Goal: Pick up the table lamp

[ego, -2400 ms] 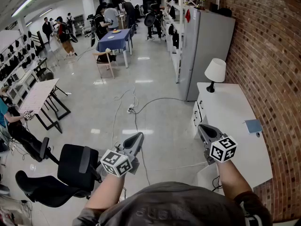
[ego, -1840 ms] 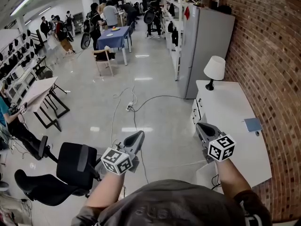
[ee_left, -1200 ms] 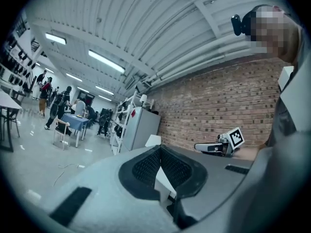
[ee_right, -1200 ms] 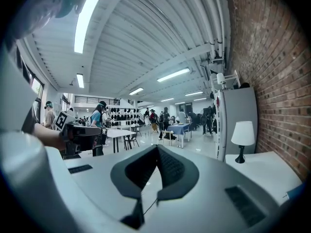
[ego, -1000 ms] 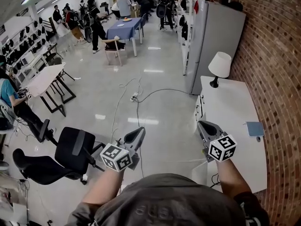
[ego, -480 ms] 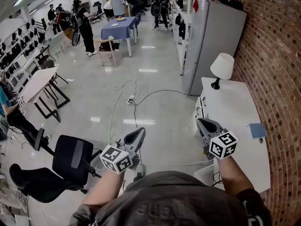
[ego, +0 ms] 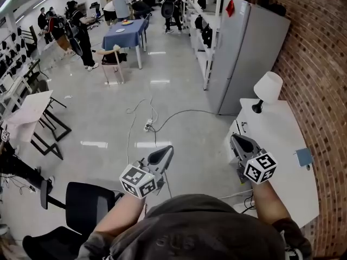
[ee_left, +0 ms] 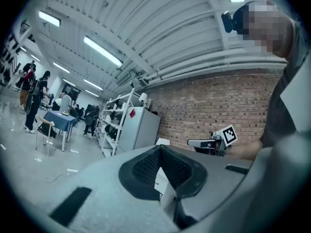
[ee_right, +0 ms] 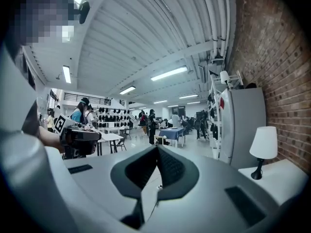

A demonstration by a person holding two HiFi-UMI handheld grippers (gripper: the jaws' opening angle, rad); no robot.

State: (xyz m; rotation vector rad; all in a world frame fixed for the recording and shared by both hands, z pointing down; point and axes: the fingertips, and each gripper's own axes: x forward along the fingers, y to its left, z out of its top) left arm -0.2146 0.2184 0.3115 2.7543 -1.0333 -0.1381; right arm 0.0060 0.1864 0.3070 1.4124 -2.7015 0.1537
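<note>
Lamp (ego: 269,86) on white table (ego: 283,141), brick wall (ego: 321,53)

Left tongs (ego: 164,151) and right tongs (ego: 235,140) are held out level, both closed and empty.

A grey cabinet (ego: 246,58) stands beside the brick wall (ego: 320,58) — cables (ego: 147,124) trail across the floor (ego: 179,91).
</note>
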